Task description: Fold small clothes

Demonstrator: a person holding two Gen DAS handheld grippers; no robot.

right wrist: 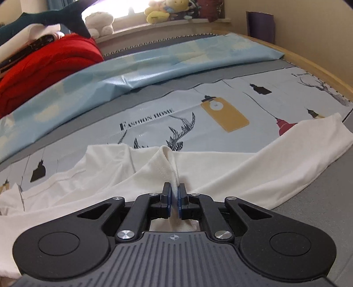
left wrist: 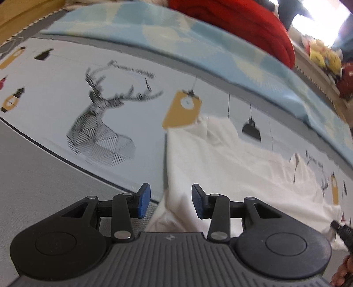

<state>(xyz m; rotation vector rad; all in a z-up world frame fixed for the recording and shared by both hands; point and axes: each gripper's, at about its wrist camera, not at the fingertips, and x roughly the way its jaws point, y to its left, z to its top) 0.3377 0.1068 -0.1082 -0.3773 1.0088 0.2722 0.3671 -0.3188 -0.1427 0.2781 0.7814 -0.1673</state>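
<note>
White garment [right wrist: 220, 167] lies spread and creased on a bed, over a printed sheet [right wrist: 154, 114] bearing stag heads, hanging lamps and the words "FASHION HOME". Right gripper [right wrist: 175, 194]: fingers [right wrist: 167, 196] together, clamped on a stitched fold of the white garment, which rises as a ridge from the fingertips; a long flat part of the cloth runs off to the right edge of that view. Left gripper [left wrist: 171, 202]: fingers [left wrist: 144, 201] apart, with nothing pressed between the blue pads; they hover over the near left edge of the garment, and cloth shows in the gap beneath them. Contact with the fabric cannot be determined. Light blue patterned sheet [right wrist: 132, 72] lies folded beyond the printed sheet. Red blanket [right wrist: 44, 66] is piled at the far side. Soft toys [right wrist: 161, 11] sit on the window ledge.
</note>
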